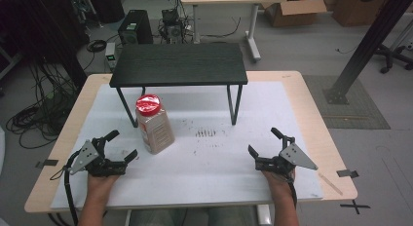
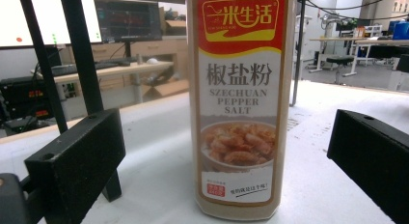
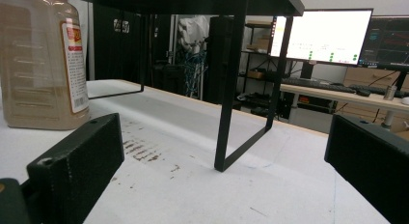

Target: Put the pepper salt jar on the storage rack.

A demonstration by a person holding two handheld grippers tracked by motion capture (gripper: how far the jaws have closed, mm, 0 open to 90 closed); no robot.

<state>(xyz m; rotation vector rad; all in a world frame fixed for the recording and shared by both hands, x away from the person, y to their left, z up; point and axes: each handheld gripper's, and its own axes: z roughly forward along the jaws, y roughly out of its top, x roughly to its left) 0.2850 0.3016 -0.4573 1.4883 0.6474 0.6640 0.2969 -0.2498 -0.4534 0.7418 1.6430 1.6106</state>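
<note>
A tall clear jar of Szechuan pepper salt (image 1: 154,124) with a red lid stands upright on the white mat, at the left front leg of the small black shelf (image 1: 179,64). My left gripper (image 1: 122,144) rests on the mat just left of the jar, jaws wide open. In the left gripper view the jar (image 2: 238,108) stands straight ahead beyond the two jaws, untouched. My right gripper (image 1: 264,142) lies on the mat at the right front, open with nothing in it. Its own view has the jar (image 3: 43,64) far left and the shelf's leg (image 3: 231,89) ahead.
The white mat (image 1: 204,158) covers a light wooden table (image 1: 311,114); dark smudges (image 1: 205,133) mark its middle. The black shelf stands on thin legs at the back. A black diagonal post (image 1: 365,46) rises off the table's right. Tape marks (image 1: 347,173) sit near the front corners.
</note>
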